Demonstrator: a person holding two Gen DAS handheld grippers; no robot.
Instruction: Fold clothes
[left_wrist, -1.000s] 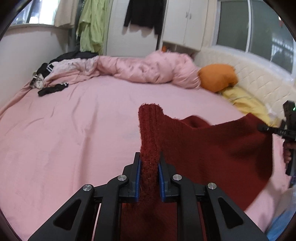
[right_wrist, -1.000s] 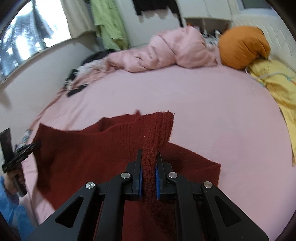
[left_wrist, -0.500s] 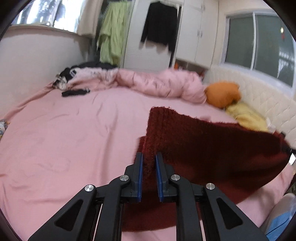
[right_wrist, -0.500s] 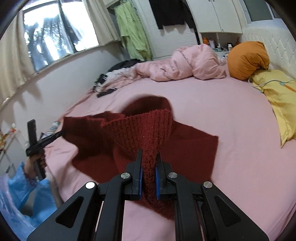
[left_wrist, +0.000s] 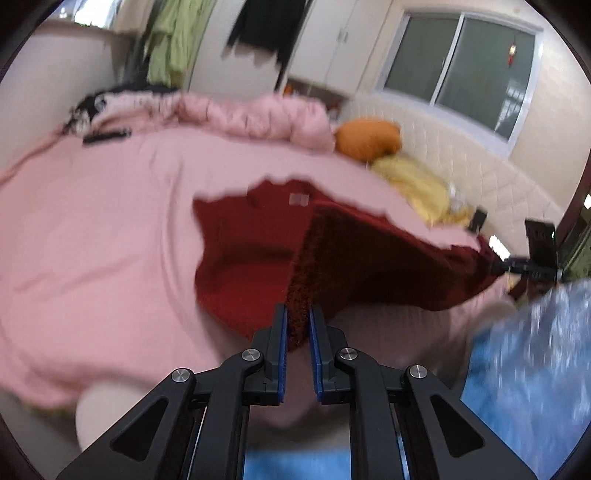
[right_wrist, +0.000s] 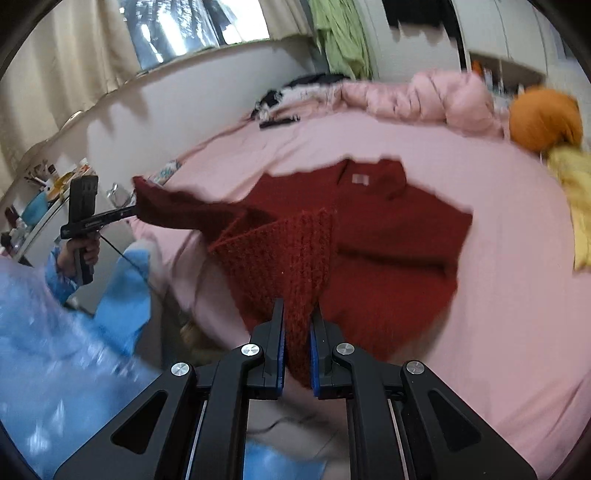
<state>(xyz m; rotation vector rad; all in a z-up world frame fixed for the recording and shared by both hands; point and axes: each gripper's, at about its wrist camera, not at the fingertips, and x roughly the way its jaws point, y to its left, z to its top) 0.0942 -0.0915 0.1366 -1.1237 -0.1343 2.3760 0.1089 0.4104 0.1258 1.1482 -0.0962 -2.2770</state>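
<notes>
The left gripper (left_wrist: 296, 325) is clamped on the edge of a red sweater (right_wrist: 388, 236), and the right gripper (right_wrist: 297, 325) pinches another edge. Ahead of both, the sweater's body lies on the pink bed (right_wrist: 498, 295).

You are in a home bedroom: a wide bed (right_wrist: 480, 229) under a pink sheet, a rumpled pink duvet (left_wrist: 251, 114), an orange pillow (left_wrist: 367, 138), white cupboards (left_wrist: 332, 37), clothes hanging by the wall (right_wrist: 340, 37), and a curtained window (right_wrist: 192, 26).
</notes>
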